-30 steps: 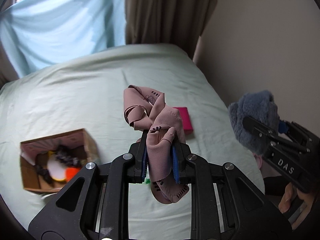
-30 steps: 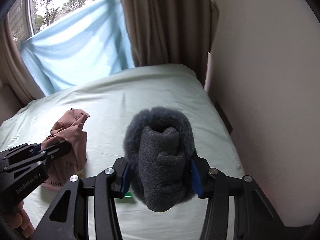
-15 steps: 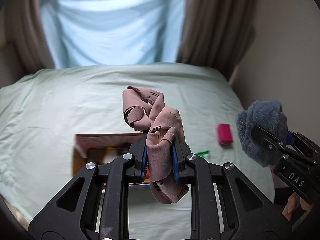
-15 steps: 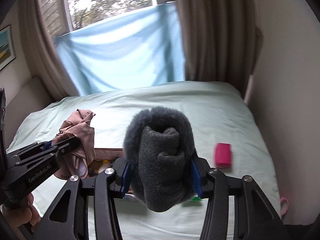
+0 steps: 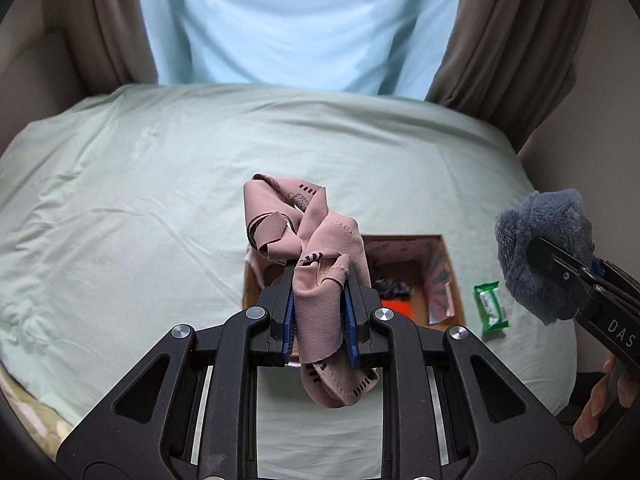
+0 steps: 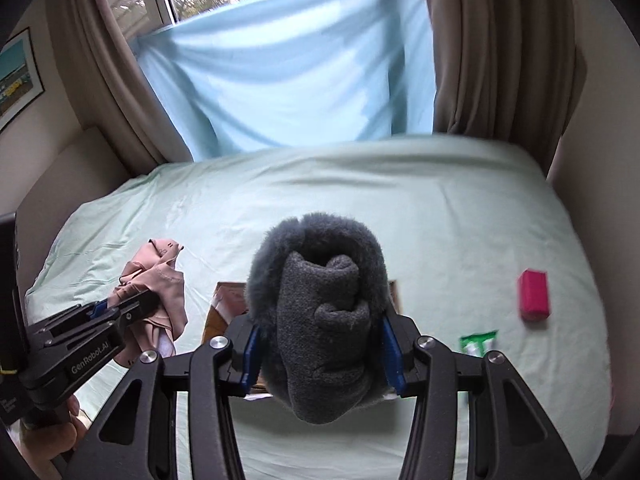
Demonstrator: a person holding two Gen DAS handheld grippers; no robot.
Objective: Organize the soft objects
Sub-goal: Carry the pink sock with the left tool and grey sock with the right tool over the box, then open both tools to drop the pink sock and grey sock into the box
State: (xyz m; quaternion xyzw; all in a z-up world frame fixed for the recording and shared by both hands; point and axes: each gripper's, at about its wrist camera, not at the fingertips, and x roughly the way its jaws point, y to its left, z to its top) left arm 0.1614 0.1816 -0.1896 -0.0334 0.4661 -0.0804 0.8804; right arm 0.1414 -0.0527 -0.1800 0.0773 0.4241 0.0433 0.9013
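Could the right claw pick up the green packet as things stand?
Probably not: the right claw is shut on the grey sock, so its jaws are full, though the green packet lies uncovered nearby.

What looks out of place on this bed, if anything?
Two small hard-looking things lie loose on the green sheet among all the soft stuff: a green packet just right of the cardboard box, and a pink block farther right.

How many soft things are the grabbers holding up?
2. The pink cloth is pinched in the left gripper, and the fuzzy gray sock bundle is in the right gripper. The cardboard box may hide more.
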